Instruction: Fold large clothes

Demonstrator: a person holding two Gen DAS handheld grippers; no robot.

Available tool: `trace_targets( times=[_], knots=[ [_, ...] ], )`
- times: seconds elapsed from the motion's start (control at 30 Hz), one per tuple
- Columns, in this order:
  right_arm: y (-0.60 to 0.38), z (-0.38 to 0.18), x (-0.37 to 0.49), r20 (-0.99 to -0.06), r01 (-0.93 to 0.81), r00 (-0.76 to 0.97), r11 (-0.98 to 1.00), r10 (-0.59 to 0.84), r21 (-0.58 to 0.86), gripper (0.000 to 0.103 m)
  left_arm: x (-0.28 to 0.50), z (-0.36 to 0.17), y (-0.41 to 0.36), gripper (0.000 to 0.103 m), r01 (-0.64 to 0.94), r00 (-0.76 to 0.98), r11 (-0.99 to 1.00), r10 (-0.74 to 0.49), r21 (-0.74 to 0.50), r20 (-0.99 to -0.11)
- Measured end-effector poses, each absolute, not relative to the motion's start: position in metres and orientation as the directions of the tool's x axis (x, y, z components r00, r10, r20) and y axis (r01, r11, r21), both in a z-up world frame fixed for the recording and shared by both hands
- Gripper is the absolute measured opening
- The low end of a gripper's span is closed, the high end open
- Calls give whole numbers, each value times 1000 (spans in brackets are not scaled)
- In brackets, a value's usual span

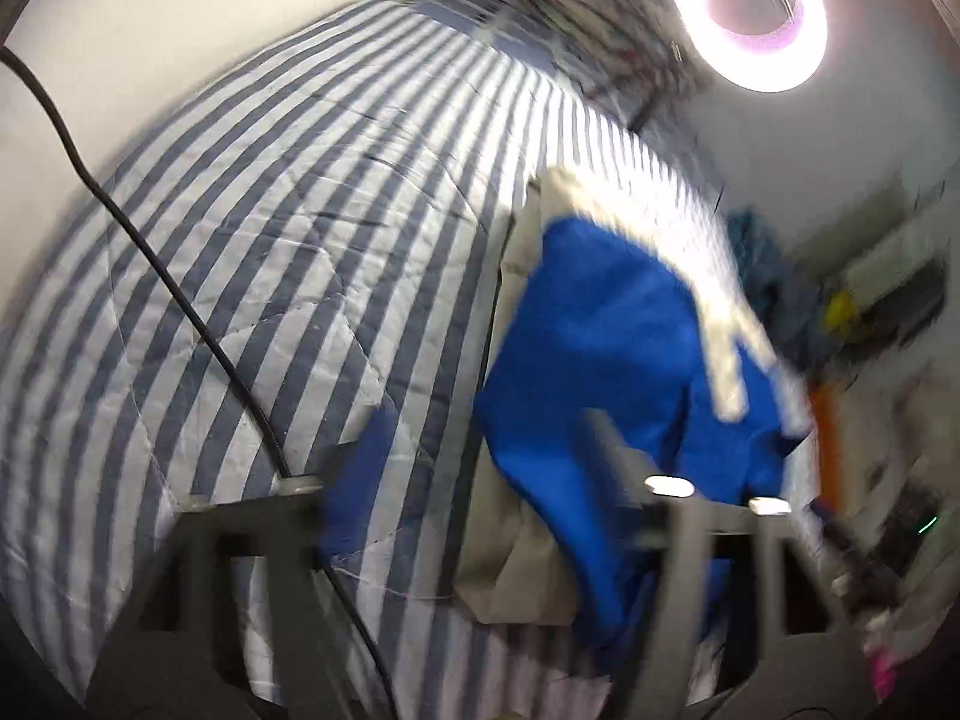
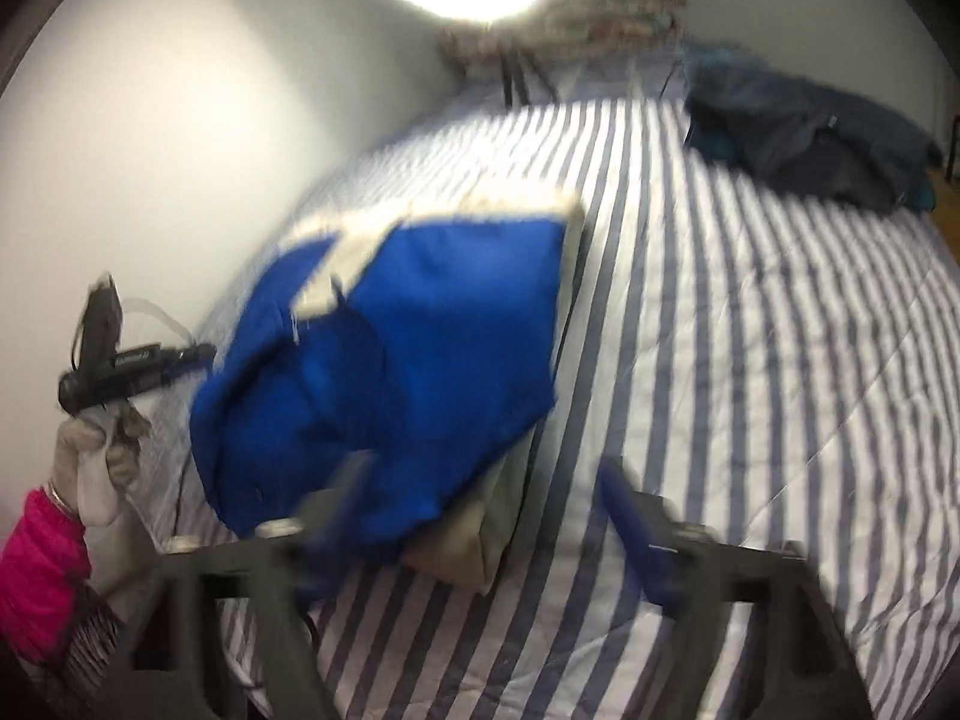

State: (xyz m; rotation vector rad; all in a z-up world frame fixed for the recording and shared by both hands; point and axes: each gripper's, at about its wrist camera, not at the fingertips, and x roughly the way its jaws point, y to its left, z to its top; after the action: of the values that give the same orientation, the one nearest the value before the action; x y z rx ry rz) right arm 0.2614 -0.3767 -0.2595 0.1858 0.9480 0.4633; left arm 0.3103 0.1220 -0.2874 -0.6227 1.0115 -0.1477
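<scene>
A folded blue garment with beige-white trim [image 1: 618, 348] [image 2: 420, 348] lies on the blue-and-white striped bedspread [image 1: 270, 210] [image 2: 750, 330]. In the left wrist view my left gripper [image 1: 480, 480] is open, and the garment's near left edge lies between its blurred fingers without being pinched. My right gripper [image 2: 480, 510] is also open. Its left finger [image 2: 342, 498] is over the garment's near edge and its right finger over bare bedspread. In the right wrist view a gloved hand [image 2: 90, 462] with a pink sleeve holds the other tool at the far left.
A pile of dark blue clothes [image 2: 810, 138] lies at the bed's far right. A bright ring light [image 1: 747, 6] shines above patterned bedding [image 1: 600, 30] at the head end. A black cable [image 1: 180, 300] crosses the bedspread. A white wall borders the bed, and blurred clutter [image 1: 870, 300] stands beside it.
</scene>
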Motion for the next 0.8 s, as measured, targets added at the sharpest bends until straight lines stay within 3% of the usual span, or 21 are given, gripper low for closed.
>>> trace_targets(
  times=[0.1,0.2,0.5,0.8],
  knots=[
    [-389,-256,276,-717,-272,513,882,472,386,90,313,-304,145,73,-224,542,654,-533,-722,-650],
    [-397,-262,292,-707,-246,491,859,510,449,90,322,-322,149,73,-257,524,565,-600,-784,-604],
    [-399,-308,328,-700,-145,396,793,595,592,90,340,-338,134,73,-246,481,542,-651,-804,-587],
    [-382,-325,342,-682,-152,373,766,629,624,88,355,-335,119,72,-203,468,576,-653,-792,-595]
  ],
)
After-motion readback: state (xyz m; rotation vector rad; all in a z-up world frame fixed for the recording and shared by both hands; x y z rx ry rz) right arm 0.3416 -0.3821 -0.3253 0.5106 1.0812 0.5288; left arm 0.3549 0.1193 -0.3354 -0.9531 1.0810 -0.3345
